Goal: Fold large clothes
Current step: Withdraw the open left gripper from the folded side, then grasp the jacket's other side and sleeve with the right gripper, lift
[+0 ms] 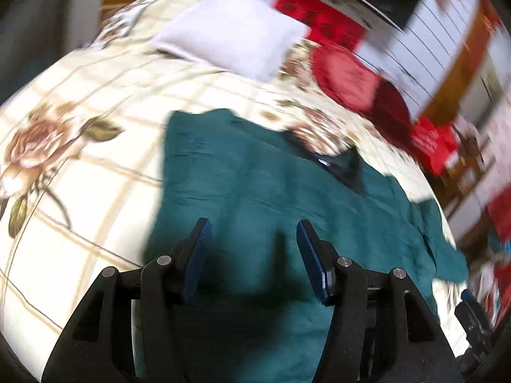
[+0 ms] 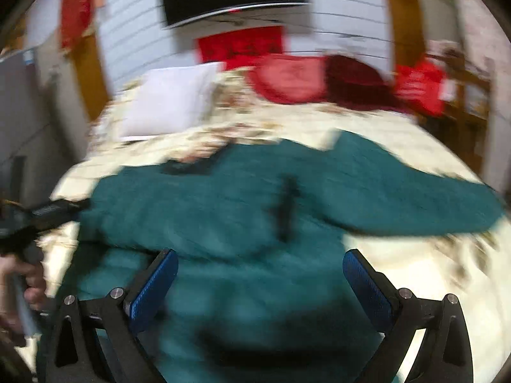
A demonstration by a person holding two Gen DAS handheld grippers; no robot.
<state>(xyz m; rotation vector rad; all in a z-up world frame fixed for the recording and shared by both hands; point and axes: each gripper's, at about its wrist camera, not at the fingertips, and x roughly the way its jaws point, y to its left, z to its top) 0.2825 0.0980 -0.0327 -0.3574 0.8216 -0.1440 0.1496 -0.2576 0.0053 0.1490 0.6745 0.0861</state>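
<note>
Left wrist view first: the left gripper (image 1: 254, 233) hangs over the near part of the green garment (image 1: 255, 185), jaws apart with nothing between the blue pads (image 1: 198, 255), just cloth below them. The garment lies spread on the floral bedspread (image 1: 80, 127); its left edge runs straight with lots of bare bedspread to the left, and its far edge stops well short of the white pillow (image 1: 233, 32). A dark collar-ish patch (image 1: 335, 162) sits at the far right of it, too blurred to read. The right gripper (image 1: 472, 312) pokes in at the right rim, mostly cut off. Right wrist view: the right gripper (image 2: 260, 271) hovers over the same garment (image 2: 255, 191), jaws wide, nothing pinched. One sleeve (image 2: 431, 198) stretches out right, with open bedspread (image 2: 399, 271) near it. The left gripper (image 2: 48, 214) comes in at the left edge, held by a hand (image 2: 19, 281) that's half out of frame. Red pillows (image 2: 319, 79) at the far side; everything's motion-smeared, so seams and folds are tough to call.
</note>
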